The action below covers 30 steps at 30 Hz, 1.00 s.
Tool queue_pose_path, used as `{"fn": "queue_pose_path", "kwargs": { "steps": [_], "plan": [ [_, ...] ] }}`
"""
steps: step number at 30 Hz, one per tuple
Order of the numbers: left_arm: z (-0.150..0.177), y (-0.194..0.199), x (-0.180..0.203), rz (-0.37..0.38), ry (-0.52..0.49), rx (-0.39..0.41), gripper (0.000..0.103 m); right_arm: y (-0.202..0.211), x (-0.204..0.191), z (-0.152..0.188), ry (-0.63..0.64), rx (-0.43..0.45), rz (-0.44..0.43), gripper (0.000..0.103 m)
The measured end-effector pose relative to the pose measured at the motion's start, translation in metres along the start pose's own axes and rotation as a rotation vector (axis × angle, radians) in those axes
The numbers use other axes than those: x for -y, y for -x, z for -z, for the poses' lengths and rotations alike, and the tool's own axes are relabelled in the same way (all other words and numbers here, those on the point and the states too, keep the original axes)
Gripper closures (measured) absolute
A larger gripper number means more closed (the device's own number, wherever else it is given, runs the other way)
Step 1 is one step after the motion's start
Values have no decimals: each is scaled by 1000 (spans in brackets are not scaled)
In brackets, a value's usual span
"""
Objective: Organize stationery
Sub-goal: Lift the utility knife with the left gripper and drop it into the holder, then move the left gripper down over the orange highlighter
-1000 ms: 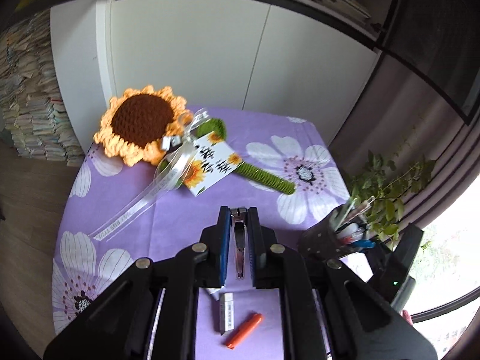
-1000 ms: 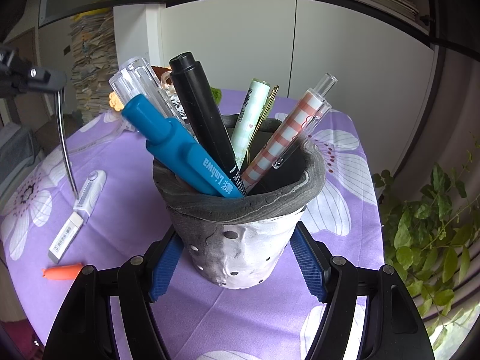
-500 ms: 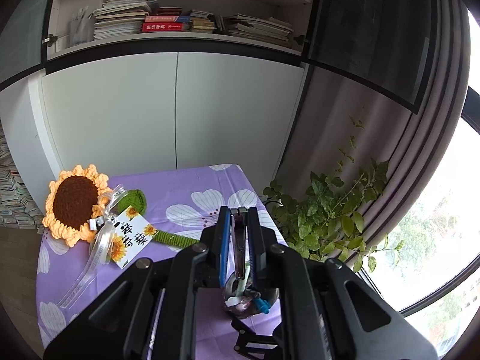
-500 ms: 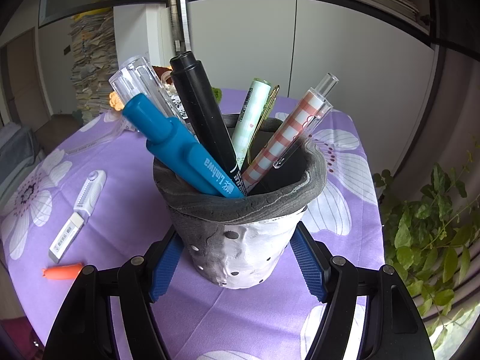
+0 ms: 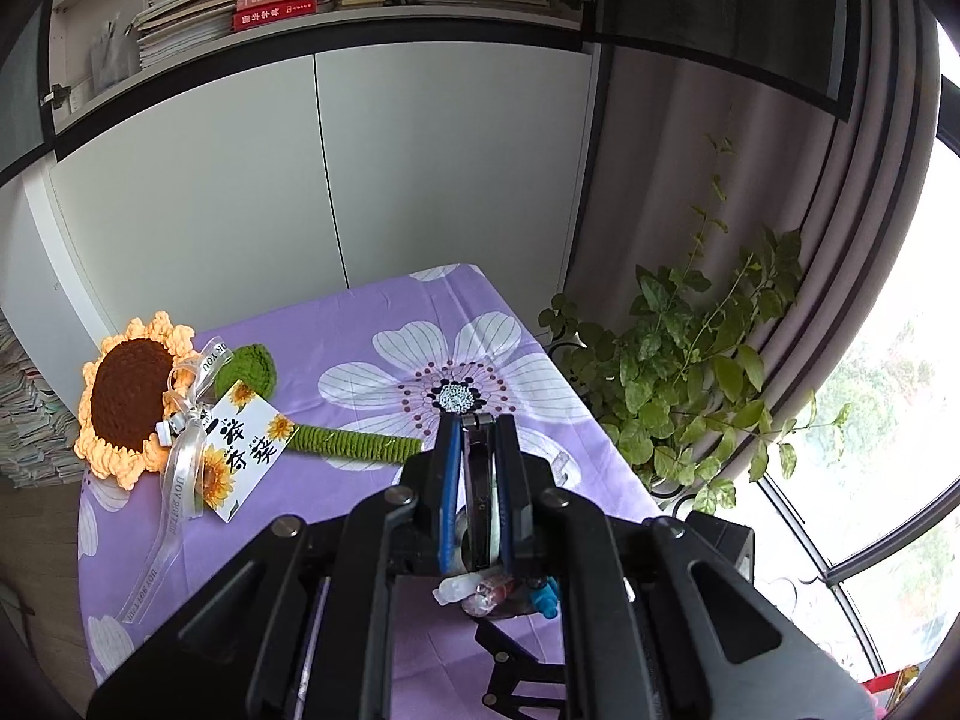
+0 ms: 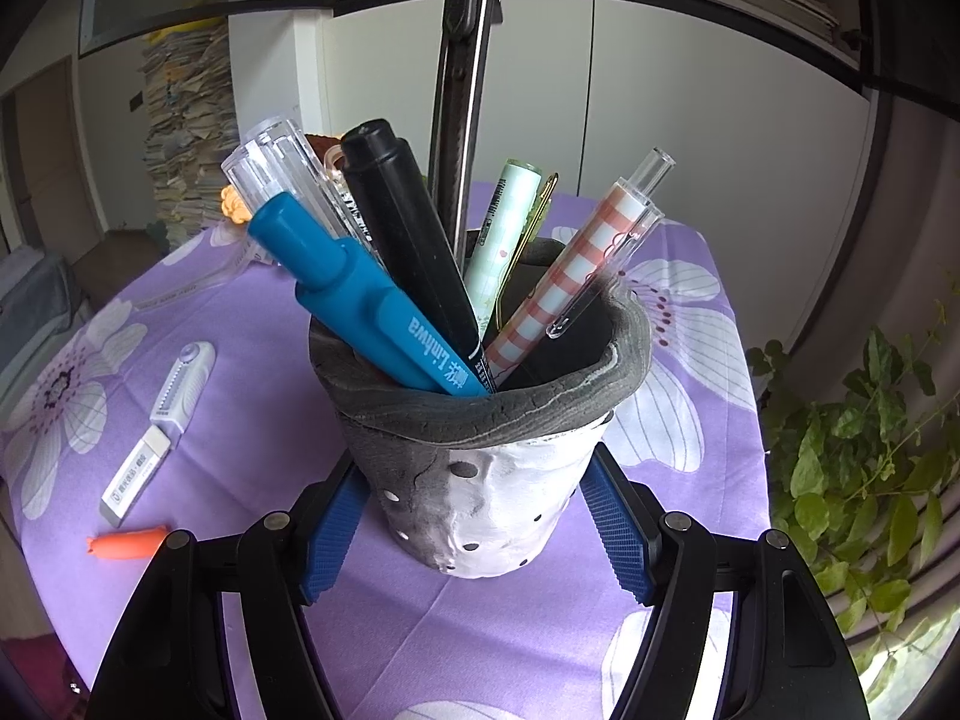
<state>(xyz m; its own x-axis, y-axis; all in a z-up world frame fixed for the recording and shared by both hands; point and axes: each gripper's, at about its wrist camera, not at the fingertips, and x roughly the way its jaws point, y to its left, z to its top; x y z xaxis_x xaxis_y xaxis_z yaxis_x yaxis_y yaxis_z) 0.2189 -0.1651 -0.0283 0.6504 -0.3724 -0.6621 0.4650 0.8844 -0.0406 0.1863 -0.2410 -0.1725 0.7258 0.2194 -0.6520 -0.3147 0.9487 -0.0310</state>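
Observation:
My right gripper is shut on a grey and white pen holder, blue pads on both its sides. The holder stands on the purple flowered cloth and holds a blue marker, a black marker, a clear pen, a pale green pen and a checked pen. My left gripper is shut on a slim dark and silver pen-like item. That item hangs straight down over the holder, its lower end hidden among the pens. The pen tops show just below the left jaws.
A white eraser, a correction tape and a small orange piece lie on the cloth left of the holder. A crochet sunflower with a tag lies at the far left. A leafy plant stands off the table's right edge.
My left gripper has swung right with the slim item, from over the eraser side to above the pen holder; the item now hangs over the pens. The right gripper kept still.

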Motion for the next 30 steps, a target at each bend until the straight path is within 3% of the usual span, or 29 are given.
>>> {"fn": "queue_pose_path", "kwargs": {
  "steps": [10, 11, 13, 14, 18, 23, 30],
  "plan": [
    [23, -27, -9, 18, 26, -106, 91, 0, -1, 0, 3, -5, 1, 31],
    [24, -26, -12, 32, 38, -115, 88, 0, -1, 0, 5, -2, 1, 31],
    [23, -21, -18, 43, 66, -115, 63, 1, 0, 1, 2, 0, 0, 31],
    [22, -17, -21, 37, 75, -100, 60, 1, 1, 1, 0, 0, -2, 31],
    [22, 6, -31, 10, 89, -44, 60, 1, 1, 0, -1, 0, -2, 31],
    [37, 28, -53, -15, 130, -28, 60, 1, 1, 1, -1, 0, -1, 31],
    [88, 22, -79, -55, 164, -143, 60, 1, 0, 1, 0, 0, 0, 31]
  ]
}}
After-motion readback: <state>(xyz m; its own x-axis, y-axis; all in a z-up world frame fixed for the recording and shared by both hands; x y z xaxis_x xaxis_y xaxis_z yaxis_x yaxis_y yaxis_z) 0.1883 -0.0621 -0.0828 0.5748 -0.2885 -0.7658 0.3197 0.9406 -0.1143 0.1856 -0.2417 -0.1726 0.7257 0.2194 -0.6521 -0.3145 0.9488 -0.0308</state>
